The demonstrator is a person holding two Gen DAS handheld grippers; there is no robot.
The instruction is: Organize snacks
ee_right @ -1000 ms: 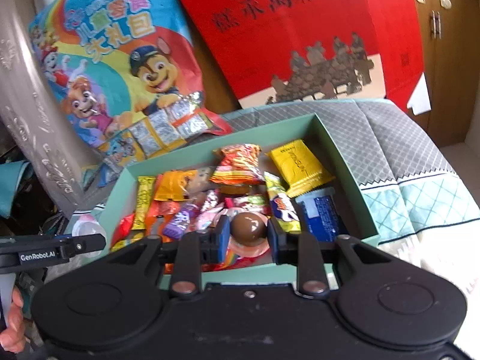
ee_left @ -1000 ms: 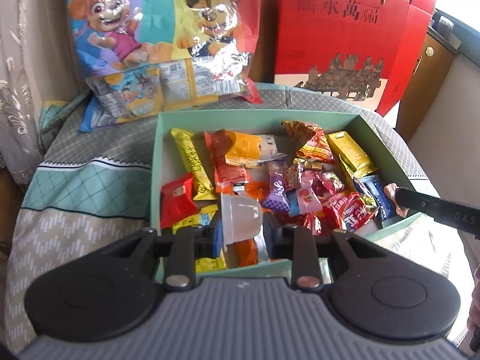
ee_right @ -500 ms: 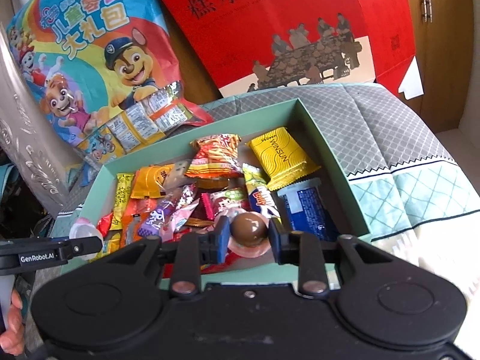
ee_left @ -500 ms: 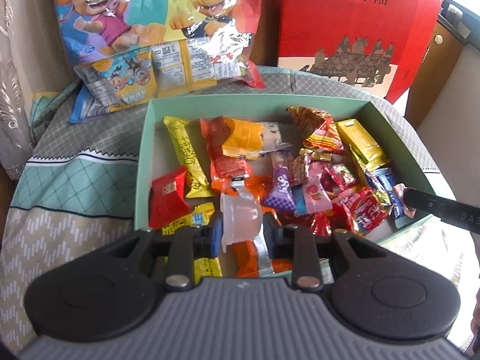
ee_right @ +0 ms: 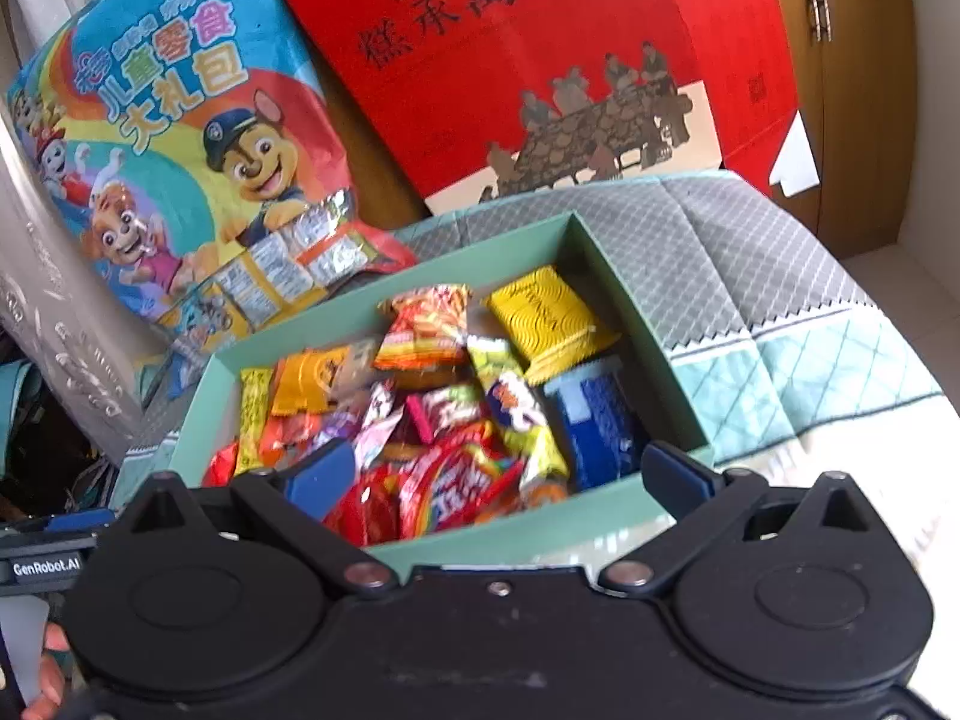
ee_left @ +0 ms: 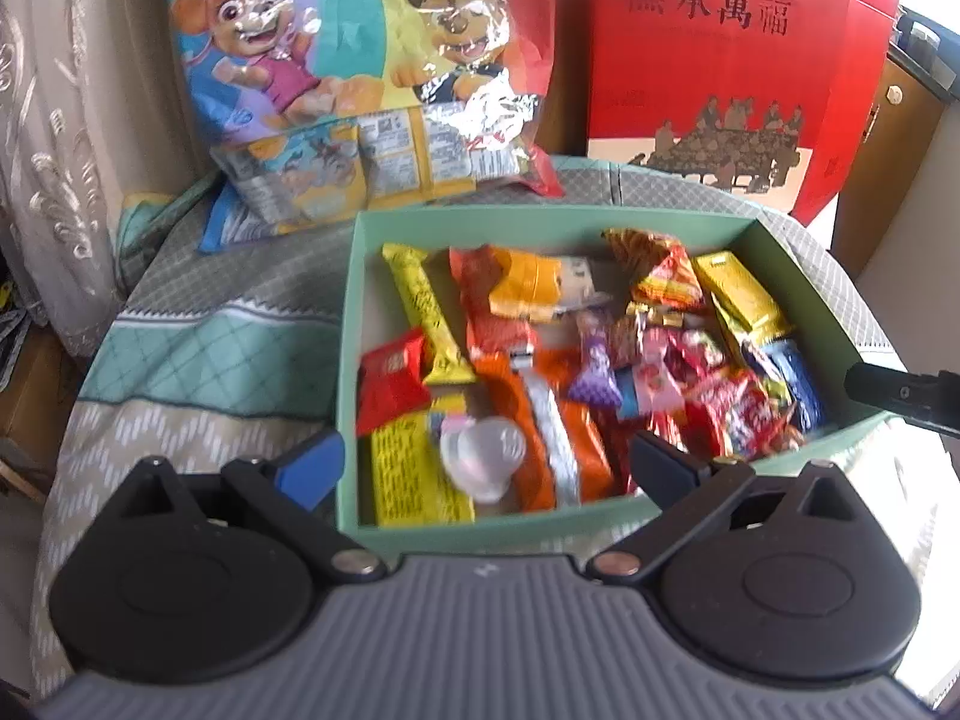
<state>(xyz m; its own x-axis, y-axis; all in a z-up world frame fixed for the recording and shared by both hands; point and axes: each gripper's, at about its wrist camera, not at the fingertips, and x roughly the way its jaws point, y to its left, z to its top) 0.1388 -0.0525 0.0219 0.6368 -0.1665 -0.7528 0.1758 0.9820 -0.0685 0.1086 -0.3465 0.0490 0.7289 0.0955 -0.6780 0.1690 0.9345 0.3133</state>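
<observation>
Jaws on both grippers now spread wide, nothing held: left gripper (ee_left: 486,462), right gripper (ee_right: 501,471). Half a second ago each was clamped on a snack. The clear jelly cup (ee_left: 480,456) now lies in the green box (ee_left: 468,222), near-left corner, on the packets. The brown candy is not identifiable in the pile. Both drops look done; next pick pending.

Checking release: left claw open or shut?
Open: left claw fingers spread wide, clear plastic jelly cup lying loose between them.
</observation>
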